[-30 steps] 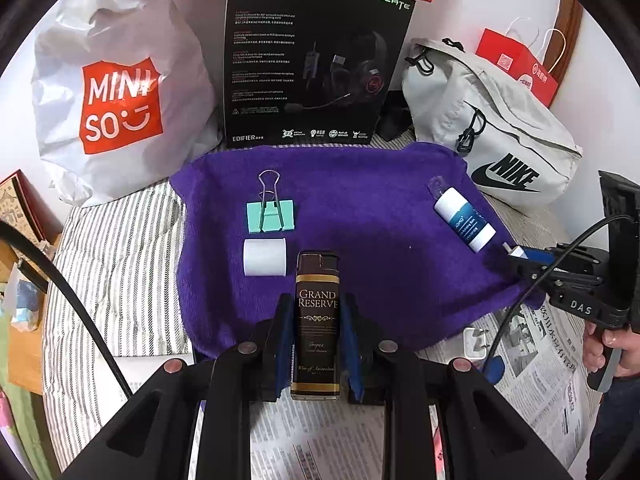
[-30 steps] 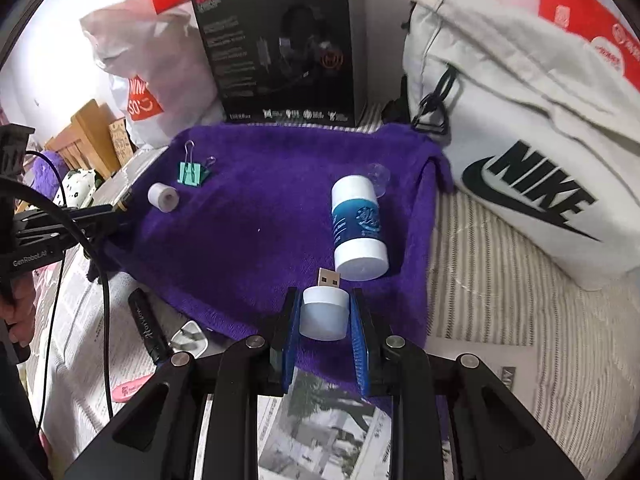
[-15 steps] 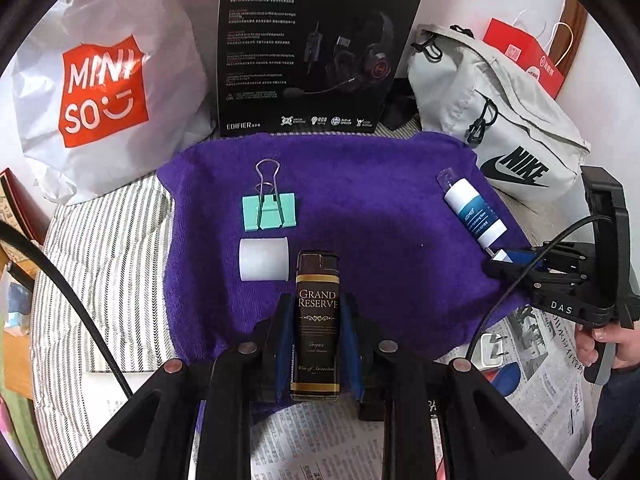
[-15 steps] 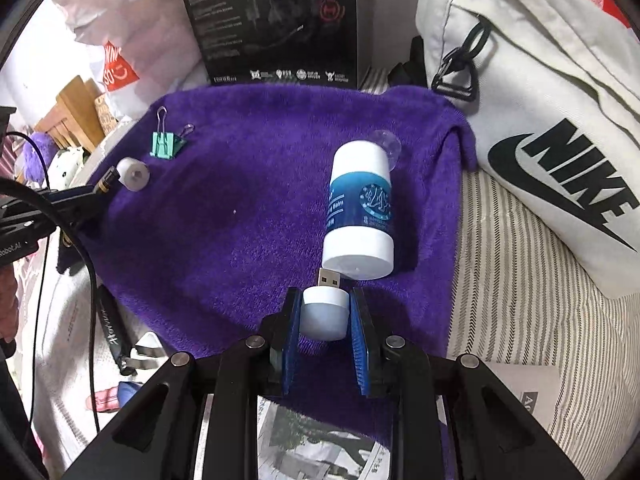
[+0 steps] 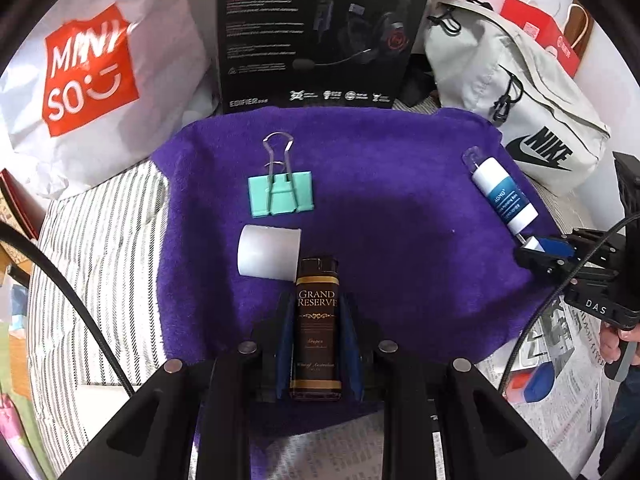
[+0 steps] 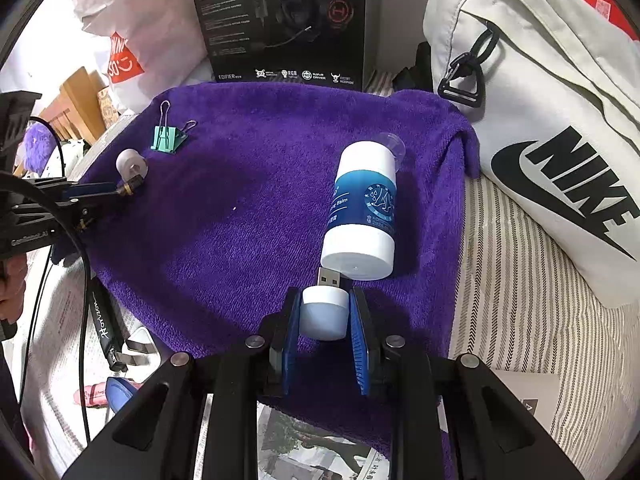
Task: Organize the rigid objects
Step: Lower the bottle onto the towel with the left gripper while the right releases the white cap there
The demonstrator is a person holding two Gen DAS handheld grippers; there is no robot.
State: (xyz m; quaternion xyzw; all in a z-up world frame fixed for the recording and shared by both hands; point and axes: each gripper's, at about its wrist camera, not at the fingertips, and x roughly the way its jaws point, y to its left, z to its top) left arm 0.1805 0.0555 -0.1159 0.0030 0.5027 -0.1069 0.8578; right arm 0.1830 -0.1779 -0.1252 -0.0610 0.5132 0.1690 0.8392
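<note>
My left gripper [image 5: 317,308] is shut on a brown "Grand Reserve" lighter [image 5: 317,320], held low over the near edge of a purple towel [image 5: 400,208]. Its tip reaches a white tape roll [image 5: 269,252]; a green binder clip [image 5: 281,196] lies just beyond. My right gripper [image 6: 325,304] is shut on a white USB stick [image 6: 325,312], whose plug almost touches the base of a white-and-blue balm bottle [image 6: 362,208] lying on the towel [image 6: 248,208]. The bottle also shows in the left wrist view [image 5: 504,196].
A black headset box [image 5: 324,36], a Miniso bag [image 5: 88,76] and a white Nike bag [image 6: 540,120] stand behind the towel. Newspaper [image 5: 560,360] with small items lies at the near side. A striped cloth [image 6: 520,300] lies under the towel.
Both grippers have moved forward over the towel. The lighter's tip has come up beside the tape roll, and the USB stick has closed in on the bottle's base.
</note>
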